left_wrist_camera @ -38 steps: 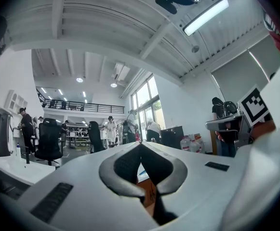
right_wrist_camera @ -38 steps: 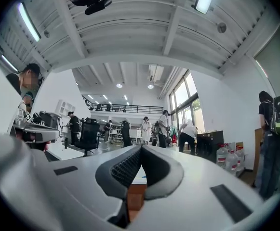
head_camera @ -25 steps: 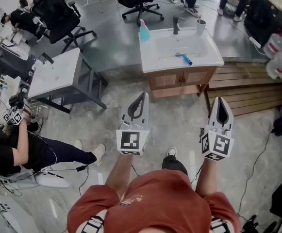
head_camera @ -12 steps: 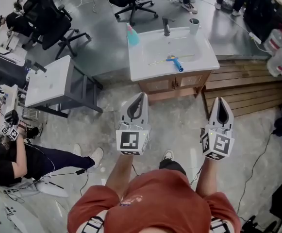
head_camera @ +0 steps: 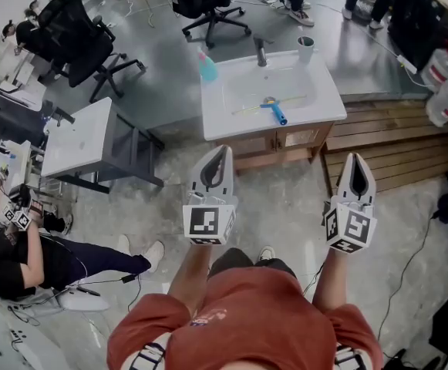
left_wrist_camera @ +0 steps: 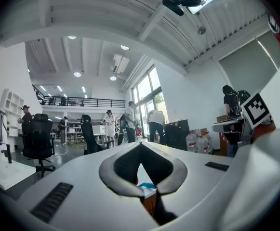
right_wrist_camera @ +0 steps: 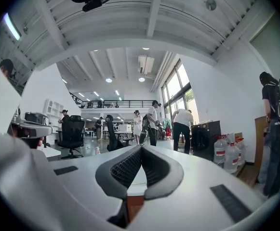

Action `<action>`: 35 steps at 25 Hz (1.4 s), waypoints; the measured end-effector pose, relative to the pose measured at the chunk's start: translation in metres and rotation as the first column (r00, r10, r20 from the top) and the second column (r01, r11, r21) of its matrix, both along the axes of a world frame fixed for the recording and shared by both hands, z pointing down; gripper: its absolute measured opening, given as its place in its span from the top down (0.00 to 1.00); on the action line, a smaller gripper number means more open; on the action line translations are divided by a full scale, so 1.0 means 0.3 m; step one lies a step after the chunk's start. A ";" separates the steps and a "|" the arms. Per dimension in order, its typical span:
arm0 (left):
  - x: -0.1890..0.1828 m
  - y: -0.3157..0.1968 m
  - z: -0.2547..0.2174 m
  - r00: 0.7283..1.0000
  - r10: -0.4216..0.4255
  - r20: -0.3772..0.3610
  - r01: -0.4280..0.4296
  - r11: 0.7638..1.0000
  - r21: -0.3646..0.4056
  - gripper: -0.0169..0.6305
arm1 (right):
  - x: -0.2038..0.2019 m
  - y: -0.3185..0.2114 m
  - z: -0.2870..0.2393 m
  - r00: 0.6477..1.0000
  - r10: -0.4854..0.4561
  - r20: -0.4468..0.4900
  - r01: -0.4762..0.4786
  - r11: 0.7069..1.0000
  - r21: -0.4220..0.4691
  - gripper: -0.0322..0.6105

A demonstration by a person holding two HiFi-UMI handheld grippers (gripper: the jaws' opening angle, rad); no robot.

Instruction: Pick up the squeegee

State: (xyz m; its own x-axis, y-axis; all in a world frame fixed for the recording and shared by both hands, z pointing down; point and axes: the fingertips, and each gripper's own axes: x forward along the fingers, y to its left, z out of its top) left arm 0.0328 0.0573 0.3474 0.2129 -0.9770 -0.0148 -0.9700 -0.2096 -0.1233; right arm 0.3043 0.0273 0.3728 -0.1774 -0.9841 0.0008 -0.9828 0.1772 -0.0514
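The squeegee [head_camera: 273, 110], blue-handled with a long pale blade, lies on the front rim of a white sink top [head_camera: 324, 102] on a wooden cabinet, ahead of me across the floor. My left gripper [head_camera: 222, 152] and right gripper [head_camera: 356, 159] are held level and point toward the cabinet, well short of it. Both have their jaws closed tip to tip with nothing between them. In the left gripper view the left gripper [left_wrist_camera: 140, 144] is shut, and the right gripper [right_wrist_camera: 140, 148] is shut in the right gripper view.
On the sink top stand a blue spray bottle [head_camera: 207, 66], a faucet [head_camera: 261, 52] and a cup [head_camera: 306, 48]. A grey table [head_camera: 81, 126] is to the left, wooden pallets [head_camera: 385, 141] to the right. Office chairs [head_camera: 85, 33] stand beyond. A person [head_camera: 23, 245] sits at far left.
The sink cabinet has drawn nearer and shifted left in the head view as I walk toward it. Both grippers stay shut and keep their pose.
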 end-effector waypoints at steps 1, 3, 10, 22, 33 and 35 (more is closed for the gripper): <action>-0.002 -0.009 -0.002 1.000 0.001 -0.002 -0.001 1.000 0.003 0.95 | -0.003 -0.008 -0.003 1.000 -0.001 -0.002 0.001 1.000 0.003 0.94; -0.013 -0.031 0.002 1.000 0.001 -0.007 -0.001 1.000 0.006 0.95 | -0.017 -0.028 -0.009 1.000 -0.005 -0.006 0.005 1.000 0.008 0.94; -0.088 -0.154 0.024 1.000 0.026 -0.007 -0.026 1.000 0.016 0.95 | -0.102 -0.120 -0.011 1.000 0.005 -0.029 -0.005 1.000 0.014 0.94; -0.352 -0.489 -0.033 0.998 0.063 -0.020 -0.062 0.997 0.049 0.95 | -0.386 -0.425 -0.081 0.998 0.022 -0.055 -0.020 0.998 0.054 0.94; -0.575 -0.780 -0.053 0.994 0.105 -0.043 -0.101 0.992 0.070 0.95 | -0.590 -0.673 -0.129 0.993 0.083 -0.085 -0.077 0.995 0.067 0.94; -0.608 -0.835 -0.053 0.992 0.114 -0.046 -0.111 0.991 0.074 0.95 | -0.624 -0.715 -0.125 0.992 0.094 -0.087 -0.088 0.994 0.065 0.94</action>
